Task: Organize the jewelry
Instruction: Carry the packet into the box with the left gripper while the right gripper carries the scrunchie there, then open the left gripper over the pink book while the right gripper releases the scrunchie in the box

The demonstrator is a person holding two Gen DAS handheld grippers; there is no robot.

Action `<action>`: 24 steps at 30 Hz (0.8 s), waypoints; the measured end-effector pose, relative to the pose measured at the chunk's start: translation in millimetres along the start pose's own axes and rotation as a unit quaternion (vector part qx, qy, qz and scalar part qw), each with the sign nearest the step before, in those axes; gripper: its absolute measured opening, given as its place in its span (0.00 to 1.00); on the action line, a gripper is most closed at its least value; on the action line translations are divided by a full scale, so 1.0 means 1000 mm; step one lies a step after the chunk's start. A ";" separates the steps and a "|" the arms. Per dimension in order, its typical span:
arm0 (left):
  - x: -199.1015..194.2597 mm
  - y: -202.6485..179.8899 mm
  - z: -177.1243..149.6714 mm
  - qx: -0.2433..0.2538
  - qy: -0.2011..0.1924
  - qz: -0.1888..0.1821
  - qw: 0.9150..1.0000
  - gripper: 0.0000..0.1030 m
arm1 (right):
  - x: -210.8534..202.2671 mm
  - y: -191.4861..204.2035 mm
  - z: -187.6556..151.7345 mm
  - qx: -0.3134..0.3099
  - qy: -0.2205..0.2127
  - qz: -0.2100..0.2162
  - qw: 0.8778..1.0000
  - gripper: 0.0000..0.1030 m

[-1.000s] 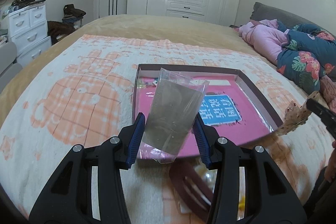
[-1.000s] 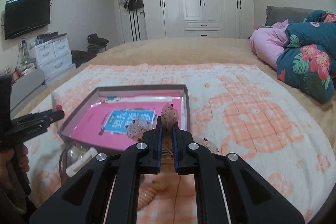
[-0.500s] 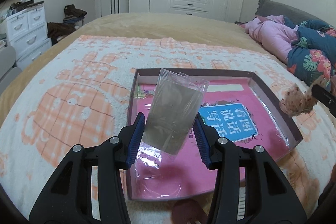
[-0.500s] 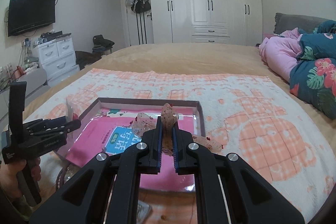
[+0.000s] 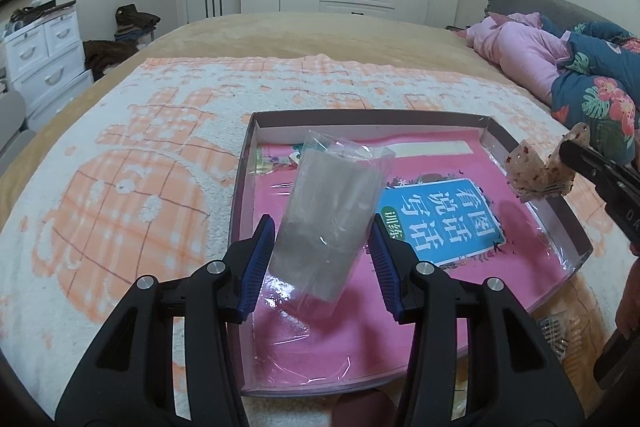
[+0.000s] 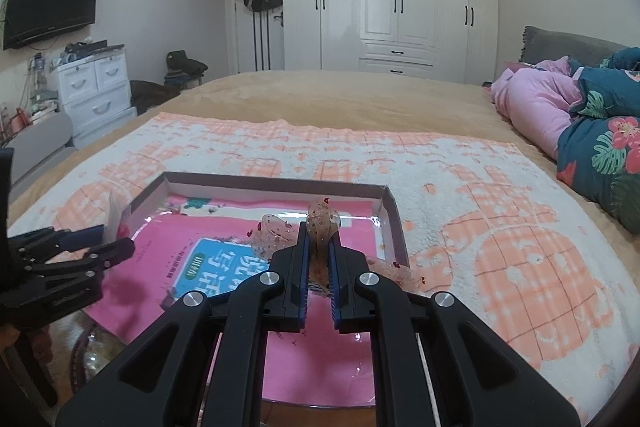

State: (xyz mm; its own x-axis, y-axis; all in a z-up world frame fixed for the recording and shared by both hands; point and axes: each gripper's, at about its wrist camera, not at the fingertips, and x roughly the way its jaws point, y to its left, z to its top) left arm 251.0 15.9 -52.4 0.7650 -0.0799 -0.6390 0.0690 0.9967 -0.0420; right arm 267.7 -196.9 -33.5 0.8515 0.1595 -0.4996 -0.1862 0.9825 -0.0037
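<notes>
Left gripper (image 5: 323, 239): jaws set apart, blue pads (image 5: 259, 261) pressing both sides of a clear plastic bag (image 5: 332, 215), held upright. Right gripper (image 6: 319, 259): jaws nearly closed, pinching a sheer speckled hair bow (image 6: 322, 223); raised.

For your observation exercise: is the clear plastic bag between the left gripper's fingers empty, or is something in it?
Apparently empty. The clear plastic bag, shut in the left gripper, shows only grey film and glare; anything tiny inside cannot be told.

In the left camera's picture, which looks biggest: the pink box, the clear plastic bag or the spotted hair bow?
As they look there:
1. pink box
2. clear plastic bag, though it sits nearer the camera, which enlarges it
3. spotted hair bow
</notes>
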 end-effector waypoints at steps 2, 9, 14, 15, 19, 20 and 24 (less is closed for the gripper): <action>-0.001 0.000 0.001 0.000 -0.002 0.000 1.000 0.39 | 0.002 -0.001 -0.004 0.000 0.003 -0.003 1.000 0.09; -0.005 -0.001 0.001 0.001 -0.009 -0.002 1.000 0.50 | 0.001 -0.003 -0.015 0.003 0.016 0.005 1.000 0.21; -0.011 -0.002 0.002 0.000 -0.015 -0.003 1.000 0.57 | -0.008 -0.005 -0.019 0.013 0.016 0.015 1.000 0.43; -0.012 -0.002 0.002 -0.001 -0.017 -0.004 1.000 0.59 | -0.011 -0.005 -0.020 0.016 0.016 0.016 1.000 0.46; -0.020 -0.002 0.002 -0.005 -0.024 -0.006 1.000 0.64 | -0.023 -0.007 -0.022 0.025 0.009 0.017 1.000 0.57; -0.022 -0.002 0.002 -0.005 -0.026 -0.007 1.000 0.65 | -0.027 -0.007 -0.022 0.027 0.007 0.017 0.999 0.60; -0.031 -0.002 0.001 -0.008 -0.034 -0.011 0.999 0.71 | -0.043 -0.011 -0.025 0.035 -0.004 0.016 0.999 0.67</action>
State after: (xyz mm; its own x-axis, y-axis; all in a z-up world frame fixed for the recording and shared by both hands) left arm 228.3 16.0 -31.6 0.8056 -0.1014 -0.5837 0.0761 0.9948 -0.0677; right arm 220.9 -216.9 -33.2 0.8495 0.1922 -0.4913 -0.1791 0.9810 0.0740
